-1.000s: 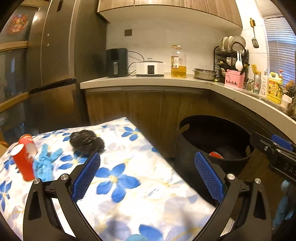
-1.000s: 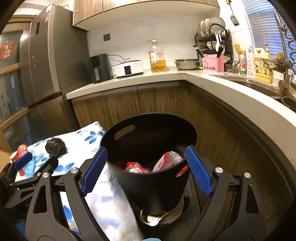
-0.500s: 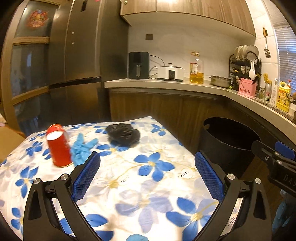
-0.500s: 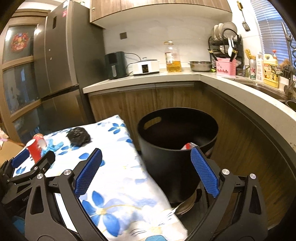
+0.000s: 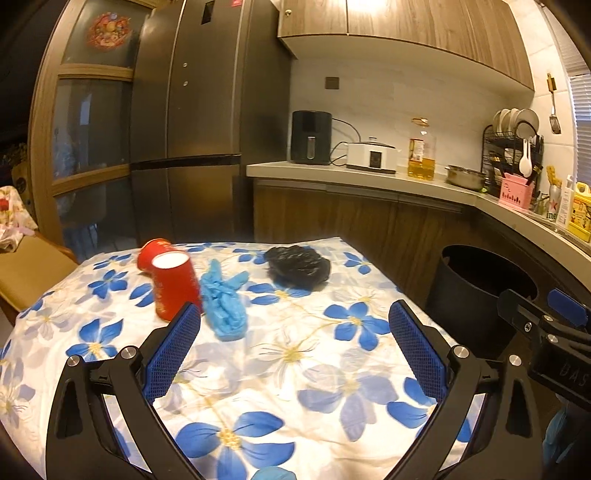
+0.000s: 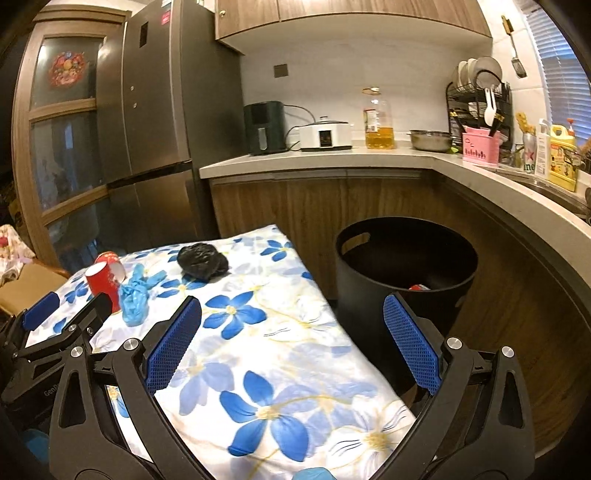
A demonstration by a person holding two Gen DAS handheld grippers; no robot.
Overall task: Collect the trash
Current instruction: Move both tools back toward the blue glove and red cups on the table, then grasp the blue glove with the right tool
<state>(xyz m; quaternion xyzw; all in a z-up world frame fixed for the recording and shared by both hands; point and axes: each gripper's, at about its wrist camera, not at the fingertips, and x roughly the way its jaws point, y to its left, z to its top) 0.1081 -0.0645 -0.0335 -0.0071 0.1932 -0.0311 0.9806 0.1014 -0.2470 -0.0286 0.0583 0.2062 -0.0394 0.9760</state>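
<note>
Left wrist view, from the left: two red cups, a crumpled blue glove and a black bag lie on the flowered table, uncollected. My left gripper gapes empty short of them. My right gripper has just been opening, nothing between its jaws. The black bin holds what may be a red wrapper; most remains.

A home kitchen: a tall fridge, wooden cabinets, a counter with cooker, oil bottle and dish rack.
</note>
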